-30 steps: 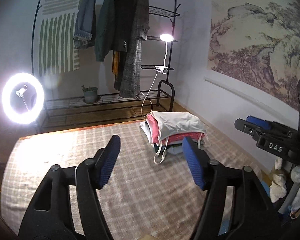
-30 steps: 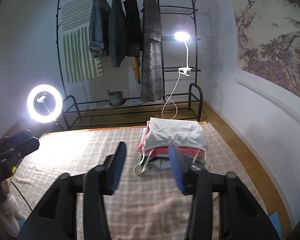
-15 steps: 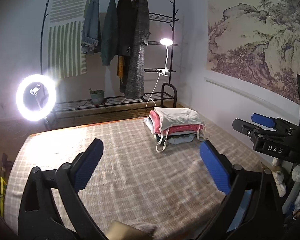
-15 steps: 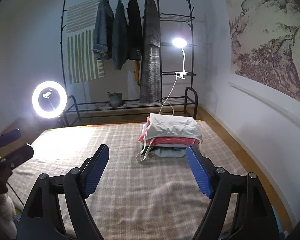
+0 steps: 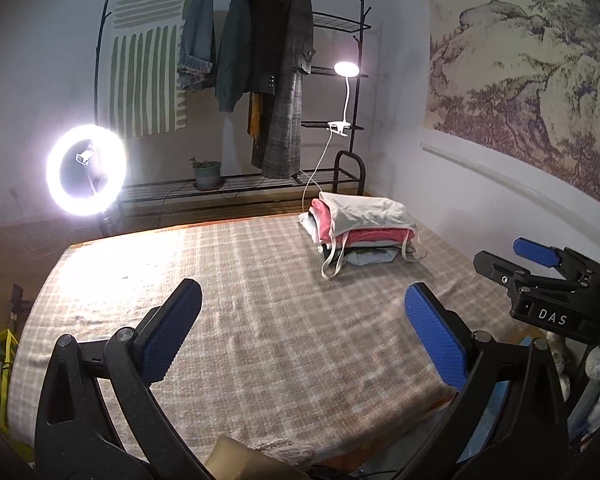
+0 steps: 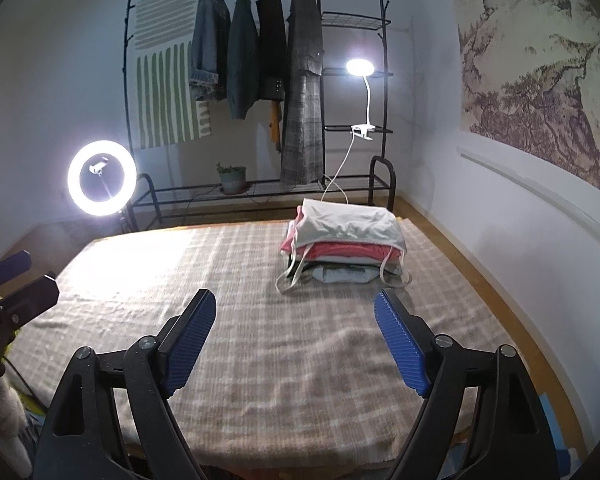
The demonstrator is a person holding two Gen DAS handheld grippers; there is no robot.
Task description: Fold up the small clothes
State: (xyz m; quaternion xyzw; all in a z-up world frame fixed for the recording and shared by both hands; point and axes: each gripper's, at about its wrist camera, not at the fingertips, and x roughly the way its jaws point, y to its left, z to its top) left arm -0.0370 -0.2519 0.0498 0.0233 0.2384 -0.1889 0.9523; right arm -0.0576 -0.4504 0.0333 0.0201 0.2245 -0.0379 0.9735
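A stack of folded small clothes [image 5: 362, 228], white on top, pink below, grey at the bottom, with loose white drawstrings, sits at the far right of the checked cloth [image 5: 260, 304]. It also shows in the right wrist view [image 6: 346, 240]. My left gripper [image 5: 302, 332] is open and empty, well short of the stack. My right gripper [image 6: 296, 338] is open and empty above the near part of the cloth [image 6: 236, 280]. The right gripper shows at the right edge of the left wrist view [image 5: 540, 272]. The left gripper's tip shows at the left edge of the right wrist view [image 6: 16, 280].
A black clothes rack [image 5: 252, 92] with hanging jackets stands behind the table. A ring light [image 5: 86, 170] glows at the back left and a clip lamp [image 5: 346, 70] at the back right. A wall with a landscape print [image 5: 520, 80] runs along the right.
Both grippers have opened wide and pulled back toward the near edge of the cloth, away from the folded stack. The stack has not moved.
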